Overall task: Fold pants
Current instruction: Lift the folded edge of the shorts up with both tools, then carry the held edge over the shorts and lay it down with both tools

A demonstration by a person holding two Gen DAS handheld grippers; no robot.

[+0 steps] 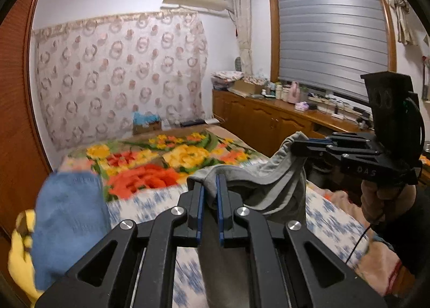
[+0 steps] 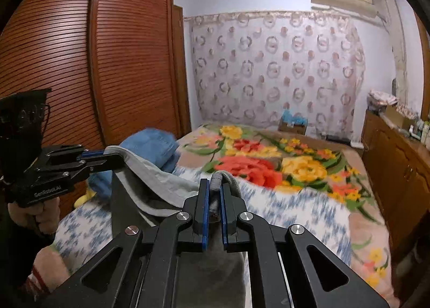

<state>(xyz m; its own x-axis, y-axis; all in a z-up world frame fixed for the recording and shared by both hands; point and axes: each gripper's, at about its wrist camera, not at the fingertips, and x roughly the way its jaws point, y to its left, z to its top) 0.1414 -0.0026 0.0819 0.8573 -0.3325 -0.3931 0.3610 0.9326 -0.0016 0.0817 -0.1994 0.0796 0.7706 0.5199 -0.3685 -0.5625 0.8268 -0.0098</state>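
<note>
Grey pants (image 1: 271, 187) hang in the air above the bed, stretched between both grippers. My left gripper (image 1: 210, 183) is shut on a bunched grey edge of the pants. To its right in the left wrist view, the right gripper (image 1: 294, 144) pinches the other end of the cloth. In the right wrist view my right gripper (image 2: 214, 187) is shut on a rolled grey fold of the pants (image 2: 158, 181). The left gripper (image 2: 107, 153) shows at the left there, clamped on the pants' far corner. The lower part of the pants hangs hidden under the gripper bodies.
The bed (image 2: 295, 206) carries a flowered blanket and a blue-and-white sheet. A blue cloth (image 1: 67, 214) and a yellow item lie at the bed's left side. A wooden wardrobe (image 2: 94, 66) stands at the left, a low cabinet (image 1: 268, 117) with clutter under the window.
</note>
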